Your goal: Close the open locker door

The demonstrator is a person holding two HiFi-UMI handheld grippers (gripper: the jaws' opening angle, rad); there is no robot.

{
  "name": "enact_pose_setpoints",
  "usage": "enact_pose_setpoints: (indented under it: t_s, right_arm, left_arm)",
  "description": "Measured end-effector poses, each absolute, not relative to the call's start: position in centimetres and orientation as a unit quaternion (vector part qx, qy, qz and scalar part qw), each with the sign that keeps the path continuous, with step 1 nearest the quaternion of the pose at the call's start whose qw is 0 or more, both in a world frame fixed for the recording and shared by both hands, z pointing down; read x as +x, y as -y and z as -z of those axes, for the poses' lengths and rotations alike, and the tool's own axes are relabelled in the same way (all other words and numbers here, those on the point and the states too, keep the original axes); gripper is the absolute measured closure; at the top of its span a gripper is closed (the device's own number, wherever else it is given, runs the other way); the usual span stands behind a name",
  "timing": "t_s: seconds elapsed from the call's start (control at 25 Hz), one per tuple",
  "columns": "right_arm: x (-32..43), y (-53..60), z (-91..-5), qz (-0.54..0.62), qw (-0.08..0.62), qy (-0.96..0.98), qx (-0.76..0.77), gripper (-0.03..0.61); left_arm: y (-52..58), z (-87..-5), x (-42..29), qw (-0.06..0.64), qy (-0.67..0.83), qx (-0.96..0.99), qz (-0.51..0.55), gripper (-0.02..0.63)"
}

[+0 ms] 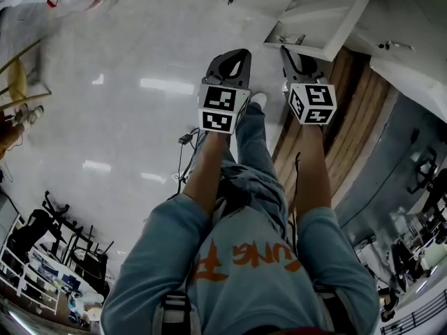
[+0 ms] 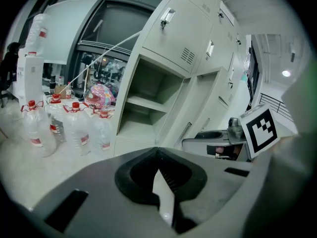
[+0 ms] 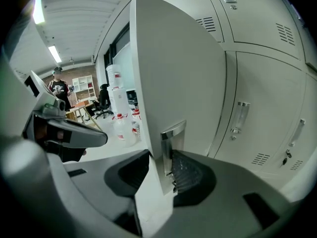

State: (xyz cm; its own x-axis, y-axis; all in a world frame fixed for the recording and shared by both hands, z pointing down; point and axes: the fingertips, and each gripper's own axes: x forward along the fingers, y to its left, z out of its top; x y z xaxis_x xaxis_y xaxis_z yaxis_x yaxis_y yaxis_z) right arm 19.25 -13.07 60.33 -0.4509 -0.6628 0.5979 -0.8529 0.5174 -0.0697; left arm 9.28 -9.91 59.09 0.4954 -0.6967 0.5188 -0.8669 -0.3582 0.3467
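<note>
The open locker door (image 3: 173,68) is a white panel with a metal handle (image 3: 171,140) at its edge. My right gripper (image 3: 159,158) is shut on that edge, with the panel running down between the jaws. In the head view the right gripper (image 1: 292,53) reaches the door (image 1: 328,16) at the top right. The left gripper (image 1: 237,56) hangs beside it over the floor, jaws together. Its own view shows the left gripper (image 2: 157,150) shut and empty, facing the open locker compartment (image 2: 148,110) with a shelf. The right gripper's marker cube (image 2: 260,128) shows at the right.
Several water bottles (image 2: 74,128) stand on the floor left of the lockers. Shut locker doors (image 3: 257,118) fill the wall to the right. A person (image 3: 58,86) stands far off by desks. A cable (image 1: 187,139) lies on the floor, and racks (image 1: 42,257) stand at the lower left.
</note>
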Motion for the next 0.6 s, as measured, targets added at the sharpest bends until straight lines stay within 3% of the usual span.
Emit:
enact_pose_setpoints:
  t_s: [0.6]
  right_arm:
    - [14.7, 16.1, -60.8, -0.208, 0.255, 0.823, 0.464, 0.436]
  left_arm:
    - [13.7, -58.0, 2.7, 0.299, 0.515, 0.795, -0.117, 0.595]
